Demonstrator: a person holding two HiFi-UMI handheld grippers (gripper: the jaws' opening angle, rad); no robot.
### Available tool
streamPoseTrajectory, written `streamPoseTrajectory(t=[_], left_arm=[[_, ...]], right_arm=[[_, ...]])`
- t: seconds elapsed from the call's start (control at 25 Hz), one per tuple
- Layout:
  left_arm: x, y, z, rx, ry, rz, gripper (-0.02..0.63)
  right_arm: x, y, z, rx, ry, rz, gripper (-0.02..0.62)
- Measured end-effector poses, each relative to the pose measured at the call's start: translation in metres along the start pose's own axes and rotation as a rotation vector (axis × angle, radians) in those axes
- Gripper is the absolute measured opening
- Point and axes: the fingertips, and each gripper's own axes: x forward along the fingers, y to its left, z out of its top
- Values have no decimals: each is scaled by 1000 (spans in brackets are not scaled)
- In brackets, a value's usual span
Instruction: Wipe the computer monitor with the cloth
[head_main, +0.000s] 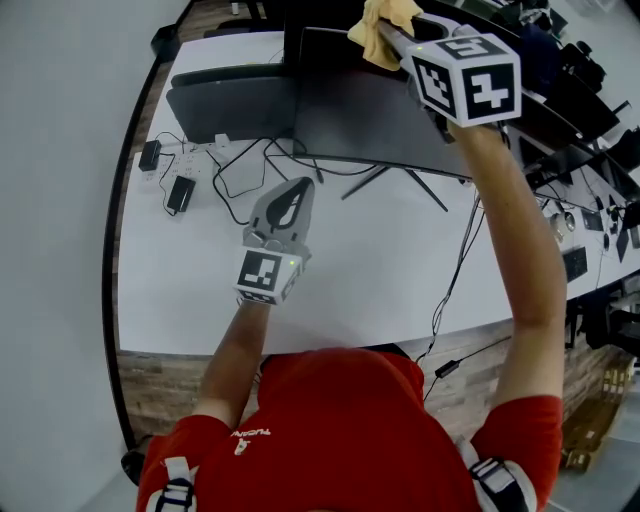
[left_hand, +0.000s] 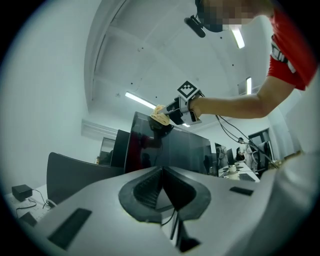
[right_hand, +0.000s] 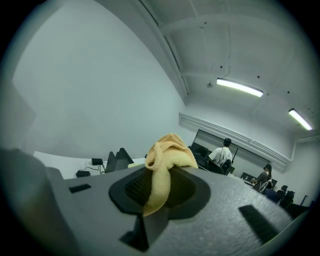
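Yellow cloth (right_hand: 167, 155), black monitor (head_main: 380, 120)

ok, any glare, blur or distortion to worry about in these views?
Head view: strong fisheye, the table edge bows; evenly lit and sharp. Left gripper view: black vignette corners, and the glossy monitor mirrors the red shirt. Right gripper view: same vignette, ceiling light blown out, cloth slightly soft up close.

Nothing legible from where I stand. The small white print on the person's red shirt (head_main: 330, 420) is too tiny to read. The marker cubes (head_main: 468, 78) carry only black-and-white squares, no letters.
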Motion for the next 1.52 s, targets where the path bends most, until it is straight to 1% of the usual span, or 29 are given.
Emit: streamPoseTrajectory(t=[0.2, 0.6, 1.12, 1.52], left_arm=[[16, -26, 0, 17, 8, 4, 9], [58, -87, -4, 65, 38, 5, 9], [102, -163, -12, 86, 44, 3, 9], [139, -222, -20, 100, 52, -31, 9]], right_arm=[[-22, -32, -23, 4, 0, -4, 72], [-73, -110, -78, 13, -2, -24, 72], [-149, -215, -154, 16, -2, -96, 72], [-202, -284, -206, 42, -4, -151, 72]])
